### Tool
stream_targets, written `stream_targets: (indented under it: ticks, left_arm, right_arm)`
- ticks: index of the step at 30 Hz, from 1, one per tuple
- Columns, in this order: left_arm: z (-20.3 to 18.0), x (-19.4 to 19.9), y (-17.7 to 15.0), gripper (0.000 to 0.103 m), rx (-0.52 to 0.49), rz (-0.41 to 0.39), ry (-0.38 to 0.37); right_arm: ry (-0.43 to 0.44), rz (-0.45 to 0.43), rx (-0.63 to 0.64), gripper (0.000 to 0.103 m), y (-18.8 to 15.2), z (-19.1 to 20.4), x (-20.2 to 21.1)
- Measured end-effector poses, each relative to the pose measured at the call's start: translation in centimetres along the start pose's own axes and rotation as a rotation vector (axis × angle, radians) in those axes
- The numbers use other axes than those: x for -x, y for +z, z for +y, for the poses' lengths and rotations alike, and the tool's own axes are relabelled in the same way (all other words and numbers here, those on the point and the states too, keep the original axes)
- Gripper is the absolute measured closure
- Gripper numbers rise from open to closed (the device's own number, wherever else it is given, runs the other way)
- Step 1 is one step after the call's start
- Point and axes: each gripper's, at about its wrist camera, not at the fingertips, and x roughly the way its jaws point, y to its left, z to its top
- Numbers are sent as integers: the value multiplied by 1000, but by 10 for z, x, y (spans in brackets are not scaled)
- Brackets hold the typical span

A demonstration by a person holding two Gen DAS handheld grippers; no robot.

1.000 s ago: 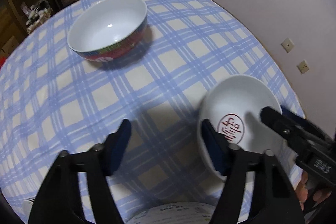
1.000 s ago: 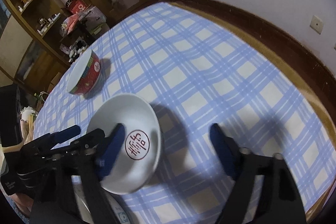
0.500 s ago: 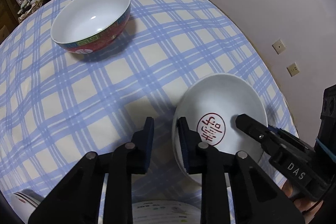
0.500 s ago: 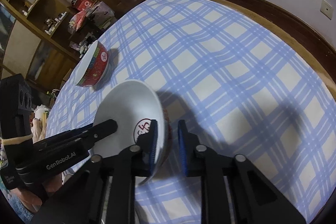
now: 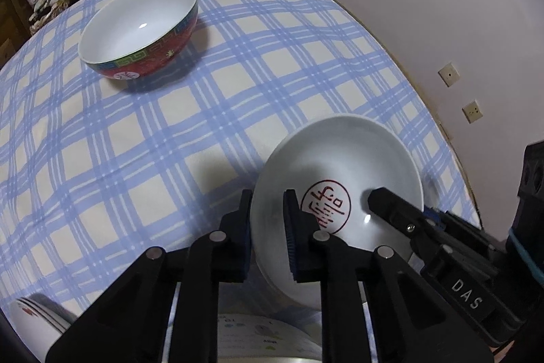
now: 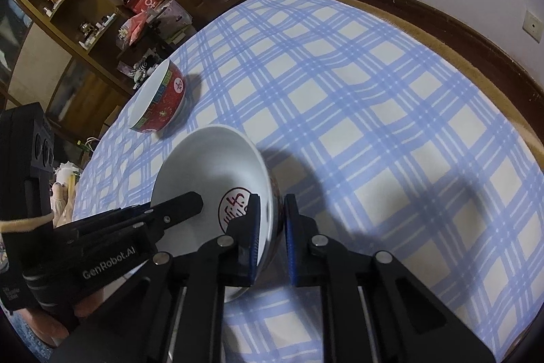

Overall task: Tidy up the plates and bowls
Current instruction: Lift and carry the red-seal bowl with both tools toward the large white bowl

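Left wrist: your left gripper (image 5: 267, 227) is closing on the near bowl's (image 5: 343, 159) rim; it holds nothing. The far red bowl (image 5: 142, 22) holds nothing.

Right wrist: your right gripper (image 6: 272, 230) clamps the opposite rim.

Left tongs (image 5: 268, 220) closing, right tongs (image 6: 272, 220) clamped, both angled downward

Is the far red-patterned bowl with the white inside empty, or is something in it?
Empty. The left wrist view looks down into the red-patterned bowl with the white inside and shows only bare white glaze with a small light glint.
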Motion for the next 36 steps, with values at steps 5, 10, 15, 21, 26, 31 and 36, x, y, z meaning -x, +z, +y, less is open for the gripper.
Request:
stream_targets:
  ticks: [5, 10, 15, 21, 26, 31, 36]
  left_arm:
    - [-4, 17, -3, 86, -14, -26, 2]
    - [-5, 36, -8, 86, -3, -55, -14]
    - [-4, 55, -15, 86, 2, -78, -17]
    - [1, 83, -28, 86, 22, -113, -5]
    - [2, 106, -41, 86, 19, -142, 22]
    - [9, 124, -58, 86, 38, -162, 30]
    - [16, 134, -75, 86, 63, -166, 36]
  right_arm:
    - [21, -20, -4, 88, -2, 3, 10]
    - [34, -55, 17, 88, -5, 12, 27]
    - [45, -76, 38, 88, -9, 23, 42]
    - [60, -95, 80, 88, -18, 44, 59]
    - [74, -102, 104, 88, -26, 58, 70]
    - [85, -109, 134, 88, -41, 74, 83]
    - [80, -119, 162, 88, -54, 86, 94]
